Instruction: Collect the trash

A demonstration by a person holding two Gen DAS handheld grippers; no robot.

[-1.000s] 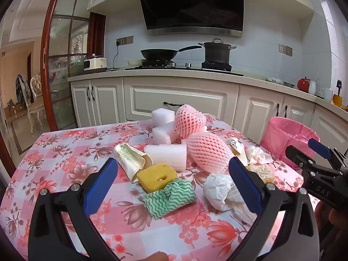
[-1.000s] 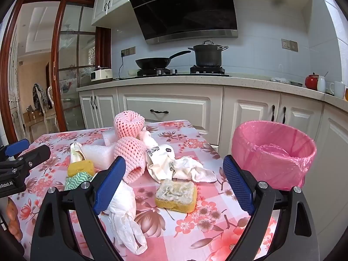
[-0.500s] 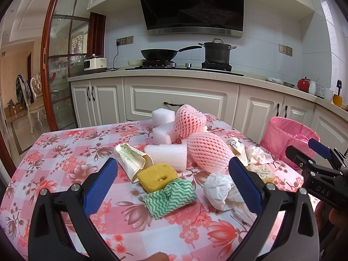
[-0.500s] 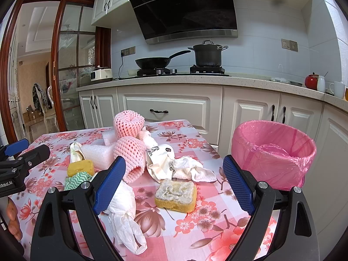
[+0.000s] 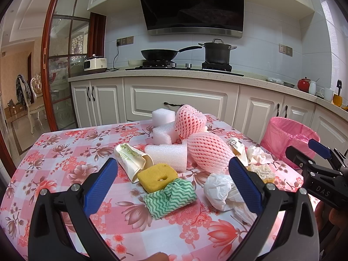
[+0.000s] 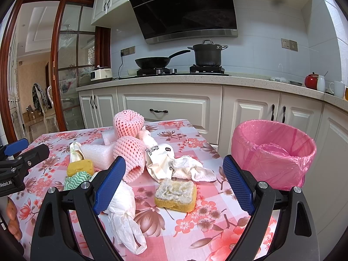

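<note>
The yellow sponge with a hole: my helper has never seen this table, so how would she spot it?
On the floral tablecloth, look at the near edge of the trash pile. The yellow sponge lies against the green wavy cloth, in front of the white foam block. Unlike the other sponge, it has a round hole and no white crust.

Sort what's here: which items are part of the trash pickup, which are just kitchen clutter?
Job: pink-lined bin; foam nets; white foam blocks; yellow sponge; green wavy cloth; crumpled tissue; paper cup.

Clutter: wok; stockpot; rice cooker; red pot.
</note>
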